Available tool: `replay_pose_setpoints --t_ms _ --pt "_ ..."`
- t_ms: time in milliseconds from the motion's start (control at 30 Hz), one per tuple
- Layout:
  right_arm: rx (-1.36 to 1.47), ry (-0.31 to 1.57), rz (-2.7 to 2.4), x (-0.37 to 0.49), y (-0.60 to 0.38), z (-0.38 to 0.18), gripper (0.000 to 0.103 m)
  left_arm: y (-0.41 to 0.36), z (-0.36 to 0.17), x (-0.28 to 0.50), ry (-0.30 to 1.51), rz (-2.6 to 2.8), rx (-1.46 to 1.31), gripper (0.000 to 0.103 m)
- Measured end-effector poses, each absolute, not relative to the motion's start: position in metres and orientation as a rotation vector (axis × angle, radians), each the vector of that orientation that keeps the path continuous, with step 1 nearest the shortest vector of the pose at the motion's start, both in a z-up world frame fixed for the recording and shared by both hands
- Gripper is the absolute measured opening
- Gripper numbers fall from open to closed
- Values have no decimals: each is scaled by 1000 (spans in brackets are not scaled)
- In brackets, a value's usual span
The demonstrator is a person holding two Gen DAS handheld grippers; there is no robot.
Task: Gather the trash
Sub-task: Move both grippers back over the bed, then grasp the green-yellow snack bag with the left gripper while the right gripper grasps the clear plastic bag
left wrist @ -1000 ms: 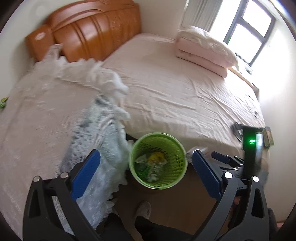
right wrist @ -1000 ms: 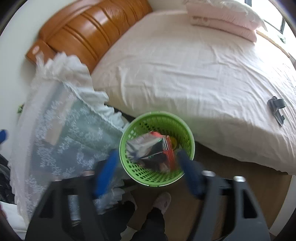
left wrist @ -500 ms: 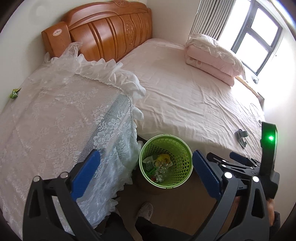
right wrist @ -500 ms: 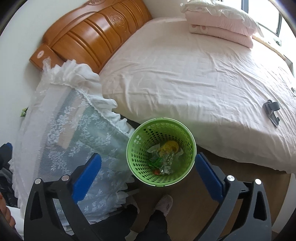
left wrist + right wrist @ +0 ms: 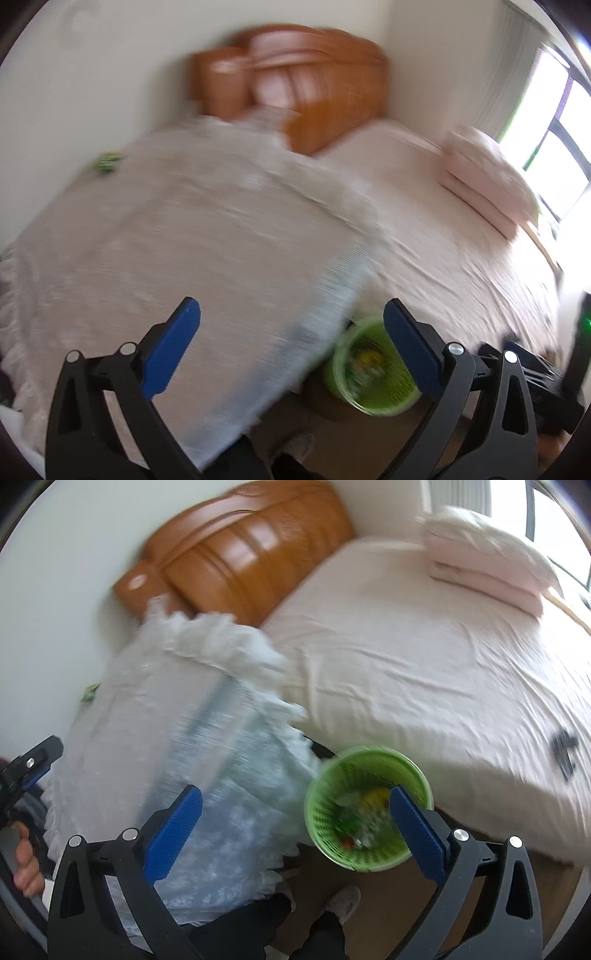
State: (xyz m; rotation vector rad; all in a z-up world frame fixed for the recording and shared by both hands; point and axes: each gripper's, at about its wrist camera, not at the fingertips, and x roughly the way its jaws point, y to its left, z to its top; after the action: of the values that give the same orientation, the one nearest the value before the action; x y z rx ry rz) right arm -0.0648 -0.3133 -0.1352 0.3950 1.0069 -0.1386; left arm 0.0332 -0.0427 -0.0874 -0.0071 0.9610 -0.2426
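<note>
Both grippers point down at a slant, over the floor next to the bed (image 5: 424,657).

The right gripper (image 5: 293,812) has its 2 blue pads wide apart. Its jaws have just been opening, and nothing sits between them now. The right pad (image 5: 417,834) shows in front of the green basket (image 5: 325,812), but it does not grip it.

The green basket stands on the brown floor, between the bed and a low table under a white lace cloth (image 5: 192,738). Inside it lies the trash (image 5: 364,812): something yellow, some clear wrap and a small red bit. The picture is blurry, so the bits are hard to name.

The left gripper (image 5: 291,332) is wide open too, and empty. It hangs over the edge of the lace cloth (image 5: 184,240). A small green thing (image 5: 107,161), maybe a wrapper, lies at the far side of the cloth by the wall.

A hand (image 5: 26,860) shows at the left edge of the right view, wrapped around the other gripper's handle.
</note>
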Motion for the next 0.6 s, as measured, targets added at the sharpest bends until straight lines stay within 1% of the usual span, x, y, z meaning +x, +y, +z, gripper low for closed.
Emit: replay_pose_setpoints --t_ms 167,333,467,600 --pt "341 1001 -42 3 -266 -126 100 32 -88 89 927 -49 -43 95" --pt "317 996 -8 83 -217 -125 100 98 -105 170 927 70 -48 95" --pt "311 995 -18 144 -184 -130 100 146 -132 256 950 105 -66 95" --pt "304 1008 -31 209 -153 -143 100 185 -171 343 990 150 -67 95"
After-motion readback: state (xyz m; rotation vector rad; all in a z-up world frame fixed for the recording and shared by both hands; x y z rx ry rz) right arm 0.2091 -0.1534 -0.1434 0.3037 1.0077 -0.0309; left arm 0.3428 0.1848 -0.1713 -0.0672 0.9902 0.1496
